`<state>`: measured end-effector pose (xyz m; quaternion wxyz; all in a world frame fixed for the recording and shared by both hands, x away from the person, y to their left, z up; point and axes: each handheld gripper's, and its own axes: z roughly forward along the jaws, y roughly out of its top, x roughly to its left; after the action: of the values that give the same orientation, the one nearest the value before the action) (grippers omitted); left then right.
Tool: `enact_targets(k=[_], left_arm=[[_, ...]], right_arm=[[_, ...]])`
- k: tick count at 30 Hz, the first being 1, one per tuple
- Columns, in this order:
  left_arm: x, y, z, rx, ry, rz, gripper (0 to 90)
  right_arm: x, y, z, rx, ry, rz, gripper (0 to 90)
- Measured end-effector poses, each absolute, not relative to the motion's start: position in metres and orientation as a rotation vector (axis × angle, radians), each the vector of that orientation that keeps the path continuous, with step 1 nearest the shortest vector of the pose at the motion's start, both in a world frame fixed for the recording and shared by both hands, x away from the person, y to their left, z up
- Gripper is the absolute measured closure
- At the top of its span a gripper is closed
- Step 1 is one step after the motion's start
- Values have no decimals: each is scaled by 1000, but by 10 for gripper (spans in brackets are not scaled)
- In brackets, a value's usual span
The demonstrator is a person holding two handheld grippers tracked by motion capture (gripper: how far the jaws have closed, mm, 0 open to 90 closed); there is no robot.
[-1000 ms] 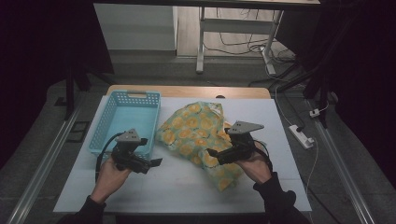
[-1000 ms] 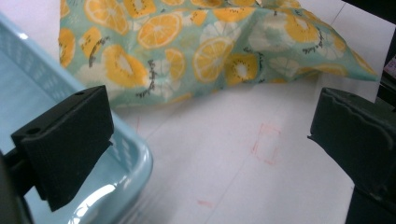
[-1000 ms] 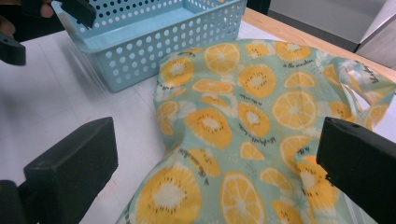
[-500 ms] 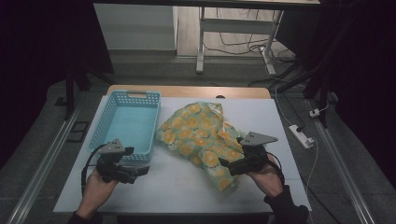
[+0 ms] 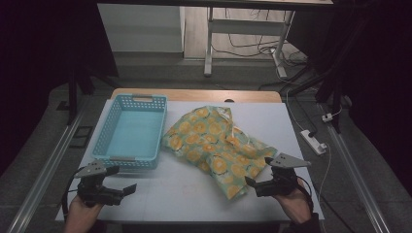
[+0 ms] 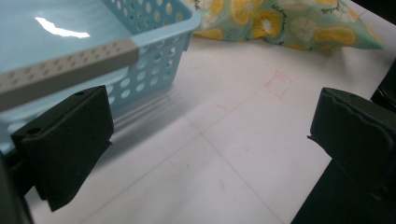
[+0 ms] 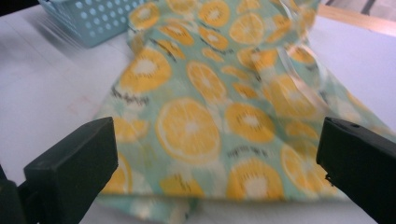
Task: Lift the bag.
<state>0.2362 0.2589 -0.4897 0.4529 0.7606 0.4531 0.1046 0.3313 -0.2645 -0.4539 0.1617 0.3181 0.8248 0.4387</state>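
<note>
cloth (image 5: 216,145): pale green, printed with orange and yellow citrus slices and small dark lettering
basket (image 5: 130,132): light blue, dotted with round holes; grey handle strip
table (image 5: 194,191): white, faint red marks
grippers' jaws: black

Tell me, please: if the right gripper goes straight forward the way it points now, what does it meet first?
Most likely the orange-print cloth. The right gripper has its jaws open, and the cloth's near edge lies right ahead between them on the table. How high the gripper is held is unclear.

Glossy perforated plastic basket (image 5: 130,131), soft printed cloth (image 5: 218,145), smooth matt white tabletop (image 5: 184,189).
</note>
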Motion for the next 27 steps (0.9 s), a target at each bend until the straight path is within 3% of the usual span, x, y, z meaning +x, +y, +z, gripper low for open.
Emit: enact_targets(k=[27], left_arm=[[206, 281, -521, 1953, 1280, 321, 0]], right_arm=[[289, -323, -495, 1163, 2329, 1109, 0]])
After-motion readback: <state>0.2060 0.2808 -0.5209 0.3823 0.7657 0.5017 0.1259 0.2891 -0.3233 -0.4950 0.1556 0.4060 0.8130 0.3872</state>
